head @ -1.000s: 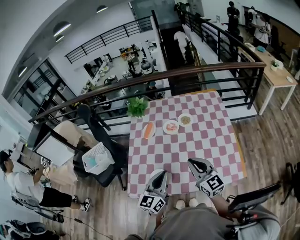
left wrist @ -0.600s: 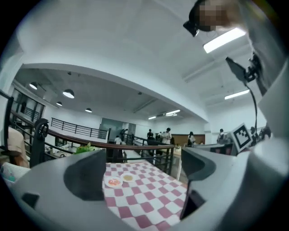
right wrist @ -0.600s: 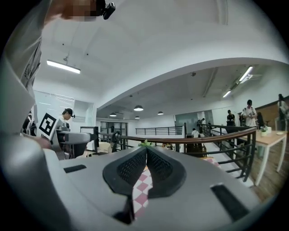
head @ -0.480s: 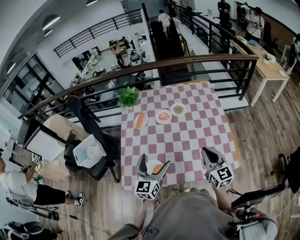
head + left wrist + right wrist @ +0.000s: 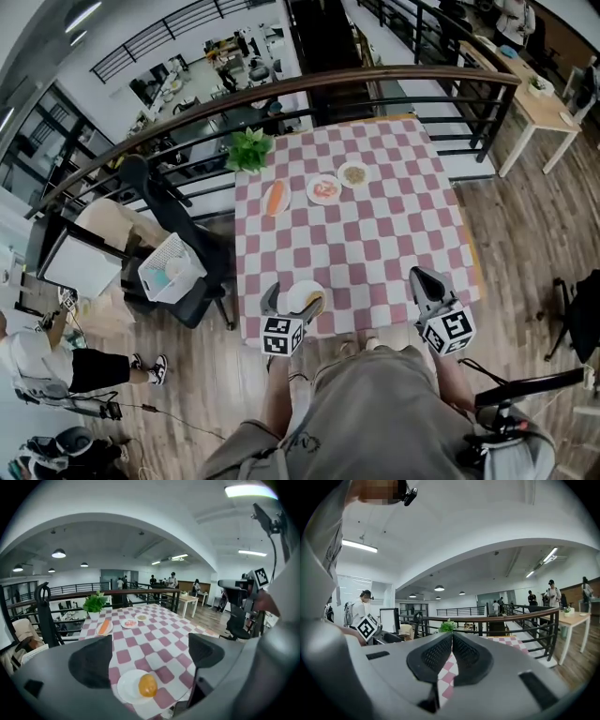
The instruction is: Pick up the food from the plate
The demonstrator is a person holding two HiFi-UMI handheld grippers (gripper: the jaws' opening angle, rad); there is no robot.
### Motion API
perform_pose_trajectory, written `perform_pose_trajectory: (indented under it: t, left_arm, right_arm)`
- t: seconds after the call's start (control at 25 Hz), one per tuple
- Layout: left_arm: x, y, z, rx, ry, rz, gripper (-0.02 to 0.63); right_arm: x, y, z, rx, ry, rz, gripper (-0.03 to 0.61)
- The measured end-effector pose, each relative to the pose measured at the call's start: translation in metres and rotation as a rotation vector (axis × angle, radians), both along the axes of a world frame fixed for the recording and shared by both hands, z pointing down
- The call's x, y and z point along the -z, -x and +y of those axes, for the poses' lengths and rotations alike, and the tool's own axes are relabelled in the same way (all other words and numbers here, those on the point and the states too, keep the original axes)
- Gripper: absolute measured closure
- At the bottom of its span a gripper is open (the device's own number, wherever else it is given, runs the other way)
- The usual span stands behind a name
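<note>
A round orange piece of food (image 5: 147,685) lies on a small white plate (image 5: 126,688) at the near left corner of the checked table (image 5: 375,253). My left gripper (image 5: 147,656) hangs just above and short of it, open wide, with nothing between the pads. In the head view the left gripper (image 5: 294,302) straddles that plate (image 5: 300,292), and the food (image 5: 314,306) shows beside its right jaw. My right gripper (image 5: 419,276) is shut and empty at the table's near right edge; in its own view the right gripper (image 5: 452,656) shows both pads pressed together.
Three more plates sit at the table's far side: one with a long orange piece (image 5: 275,198), one with red food (image 5: 324,188), one with brownish food (image 5: 353,173). A potted plant (image 5: 249,147) stands at the far left corner before a railing (image 5: 375,80). An office chair (image 5: 178,272) stands left.
The left gripper has opened from shut to wide over the near plate. The right gripper has drifted right toward the table's edge. The head view has shifted back.
</note>
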State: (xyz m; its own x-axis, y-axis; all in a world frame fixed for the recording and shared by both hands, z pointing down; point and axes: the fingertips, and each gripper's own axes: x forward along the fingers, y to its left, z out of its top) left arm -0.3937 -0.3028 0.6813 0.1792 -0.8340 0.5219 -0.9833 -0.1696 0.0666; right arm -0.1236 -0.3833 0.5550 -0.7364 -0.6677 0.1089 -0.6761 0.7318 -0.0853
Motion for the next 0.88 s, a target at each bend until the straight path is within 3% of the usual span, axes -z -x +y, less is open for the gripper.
perform_pose_trajectory:
  t: [0.2, 0.32, 0.52, 0.88]
  left_arm:
    - [-0.048, -0.004, 0.003, -0.033, 0.141, 0.066, 0.1]
    - [-0.077, -0.006, -0.001, -0.048, 0.18, 0.065, 0.211]
    - [-0.128, -0.011, 0.007, -0.112, 0.315, 0.013, 0.323]
    - [-0.199, -0.005, 0.009, -0.106, 0.511, -0.028, 0.327]
  right_arm:
    - [-0.001, -0.008, 0.005, -0.034, 0.01, 0.01, 0.563]
    - [-0.005, -0.013, 0.008, -0.052, 0.017, 0.022, 0.563]
    - [-0.007, -0.025, 0.02, -0.091, 0.026, 0.021, 0.563]
    - [-0.011, -0.055, 0.028, -0.157, 0.059, 0.049, 0.563]
